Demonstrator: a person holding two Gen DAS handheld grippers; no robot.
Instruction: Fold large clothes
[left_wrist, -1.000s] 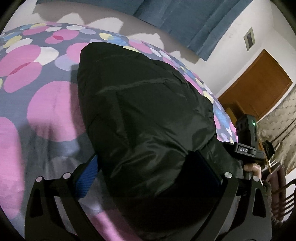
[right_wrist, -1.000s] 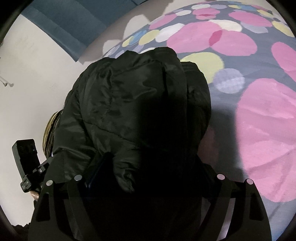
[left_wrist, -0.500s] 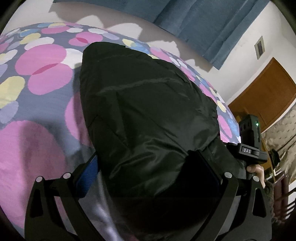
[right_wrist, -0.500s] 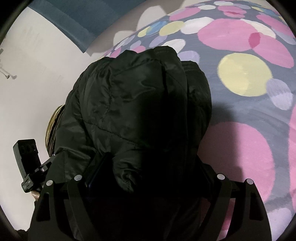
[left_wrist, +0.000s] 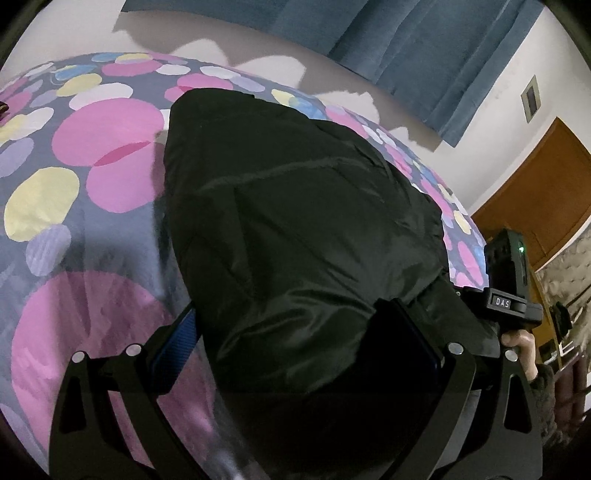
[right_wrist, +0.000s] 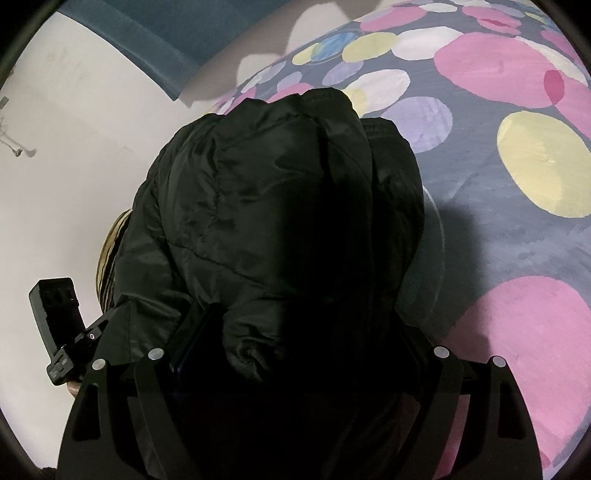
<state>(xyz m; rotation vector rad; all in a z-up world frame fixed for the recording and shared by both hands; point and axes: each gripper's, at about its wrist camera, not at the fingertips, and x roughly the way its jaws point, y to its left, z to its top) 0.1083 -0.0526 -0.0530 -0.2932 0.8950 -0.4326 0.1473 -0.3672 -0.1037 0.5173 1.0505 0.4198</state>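
- Black padded jacket (left_wrist: 295, 236): we find it bunched across the frame centre in both views, hanging between the two tools over the bedspread.
- Left gripper (left_wrist: 291, 343): lower frame; we see its blue-padded fingers (left_wrist: 177, 339) clamped on the jacket's near edge.
- Right gripper (right_wrist: 295, 354): lower frame; fingers closed on a dark fold of the same jacket.
- Bedspread (left_wrist: 92, 166): spotted pink, yellow and lilac; we note bare cloth at left of the left view and at right of the right view.
- Bed edge: curves along the upper frame, a white wall (right_wrist: 74, 129) and blue curtain (left_wrist: 406, 44) beyond.
- Wooden door (left_wrist: 535, 192): right edge.
- Containers: we see none.
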